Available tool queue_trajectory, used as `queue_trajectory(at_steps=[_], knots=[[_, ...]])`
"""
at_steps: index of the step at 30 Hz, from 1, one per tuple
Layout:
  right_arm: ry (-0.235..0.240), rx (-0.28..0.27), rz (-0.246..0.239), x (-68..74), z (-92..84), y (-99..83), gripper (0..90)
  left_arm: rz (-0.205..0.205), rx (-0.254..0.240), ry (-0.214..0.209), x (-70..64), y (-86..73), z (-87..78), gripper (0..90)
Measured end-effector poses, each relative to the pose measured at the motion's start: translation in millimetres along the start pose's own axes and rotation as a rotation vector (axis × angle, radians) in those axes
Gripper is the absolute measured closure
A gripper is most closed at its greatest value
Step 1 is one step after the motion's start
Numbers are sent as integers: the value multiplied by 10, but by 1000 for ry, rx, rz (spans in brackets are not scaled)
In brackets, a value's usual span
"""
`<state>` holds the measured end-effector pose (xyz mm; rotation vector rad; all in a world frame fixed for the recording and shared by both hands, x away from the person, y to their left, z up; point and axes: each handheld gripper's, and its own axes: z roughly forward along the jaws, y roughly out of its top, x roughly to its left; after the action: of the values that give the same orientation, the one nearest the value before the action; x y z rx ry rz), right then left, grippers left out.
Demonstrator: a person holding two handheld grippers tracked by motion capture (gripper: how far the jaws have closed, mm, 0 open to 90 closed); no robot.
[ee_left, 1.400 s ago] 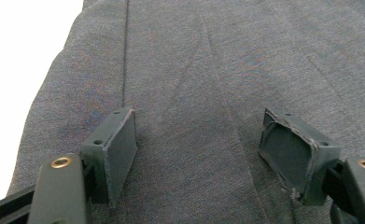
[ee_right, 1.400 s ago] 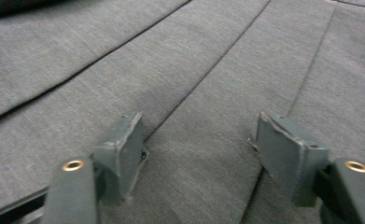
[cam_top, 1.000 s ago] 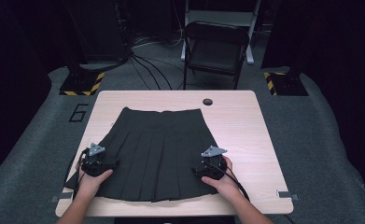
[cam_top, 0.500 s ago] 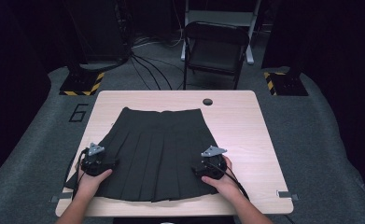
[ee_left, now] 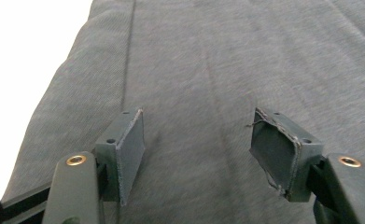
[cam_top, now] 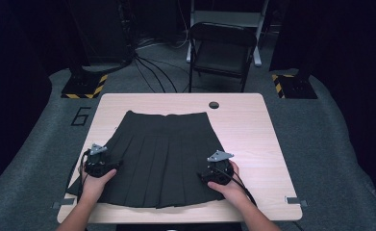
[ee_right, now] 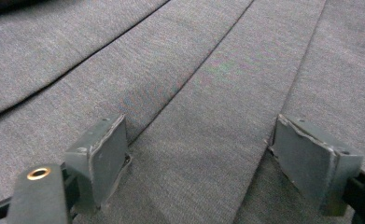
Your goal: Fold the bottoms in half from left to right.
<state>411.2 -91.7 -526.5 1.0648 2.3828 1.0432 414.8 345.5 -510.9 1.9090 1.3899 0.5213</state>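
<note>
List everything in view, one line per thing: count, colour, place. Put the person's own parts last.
skirt: one, black, pleated, spread flat on the table, waist at the far side.
table: one, light wood, centre, with a dark round hole near its far edge.
folding chair: one, dark, behind the table.
floor cables: several, black, behind the table.
left gripper: one, black, jaws apart over the skirt's left side, just been closing a little.
right gripper: one, black, jaws apart over the skirt's right side.
</note>
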Motion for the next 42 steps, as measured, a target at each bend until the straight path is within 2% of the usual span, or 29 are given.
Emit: queue_trajectory(at_steps=[2,3,5,7,8,9,10,13,17,19,27,28,30,33,36,38,41,42], knots=[[-2,0,0,1,-1,0,180,12,-7,-3,-35,35,12,352],[-3,-2,0,2,0,-1,180,19,16,-15,-43,64,-4,365],[-2,0,1,2,-1,-1,180,23,5,-5,-63,110,1,373],[-2,0,2,2,-1,-1,180,7,4,-27,-61,180,-15,383],[-1,0,2,2,0,-1,180,0,3,-30,-55,213,-18,389],[-1,-1,3,2,0,-1,180,-25,-6,-33,-37,259,-7,404],[-1,-1,3,2,0,-1,180,-25,-6,-33,-37,259,-7,406],[0,-1,3,2,0,-1,180,-62,-30,-60,33,360,4,423],[-1,-2,2,1,0,-1,180,-41,-10,-60,97,428,-17,434],[-1,-2,2,1,0,-2,180,-36,-22,-59,132,441,-36,434],[-1,-1,0,1,-2,-2,181,-51,-35,-28,249,343,-78,438],[-1,-1,0,1,-2,-2,181,-47,-15,-25,272,328,-92,439],[-1,-2,1,1,-1,-3,181,-53,-27,-16,296,289,-106,442],[0,-2,1,0,-1,-2,181,-54,-21,-1,338,250,-120,441],[-1,-1,2,1,0,-2,180,-74,-30,19,403,195,-153,438],[1,-1,1,-1,0,-2,180,-69,-12,19,431,187,-173,438],[1,-1,2,0,0,-2,180,-85,-31,35,472,154,-196,437],[0,-2,2,0,-1,-2,181,-89,-22,35,489,141,-205,437]])
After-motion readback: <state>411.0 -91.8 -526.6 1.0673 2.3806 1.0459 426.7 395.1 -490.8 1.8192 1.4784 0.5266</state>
